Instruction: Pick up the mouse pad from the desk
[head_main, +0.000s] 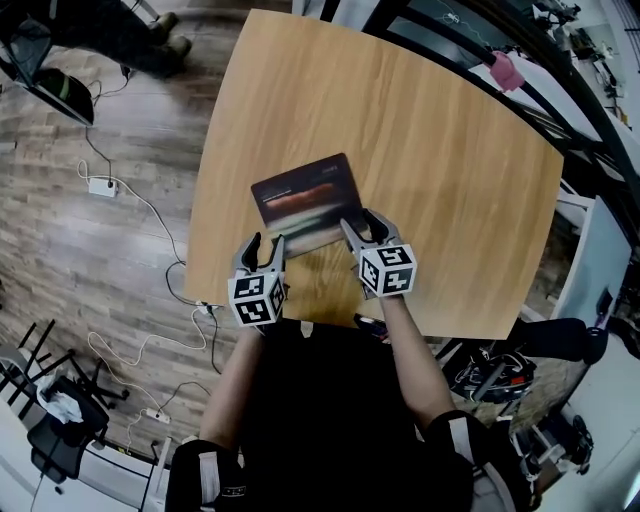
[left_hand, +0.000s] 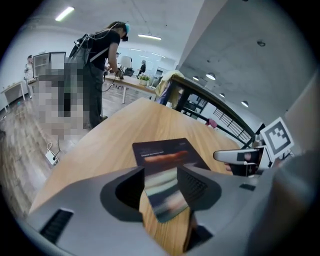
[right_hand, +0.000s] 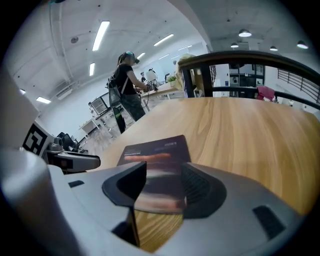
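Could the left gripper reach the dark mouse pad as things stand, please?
Probably yes: the left gripper, jaws open, sits at the near corner of the dark rectangular mouse pad, unobstructed.

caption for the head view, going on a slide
Dark mouse pad on a wooden desk, the left gripper and right gripper at its near edge, jaws apart.

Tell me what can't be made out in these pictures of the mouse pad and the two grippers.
- Mouse pad print: too small in the head view, blurred in both gripper views.
- Pad's near edge: in the head view, the left gripper and right gripper cover it.
- Whether that edge has left the desk: both gripper views blur it between their open jaws.
- Desk's near edge: in the head view, the person's body partly hides it.
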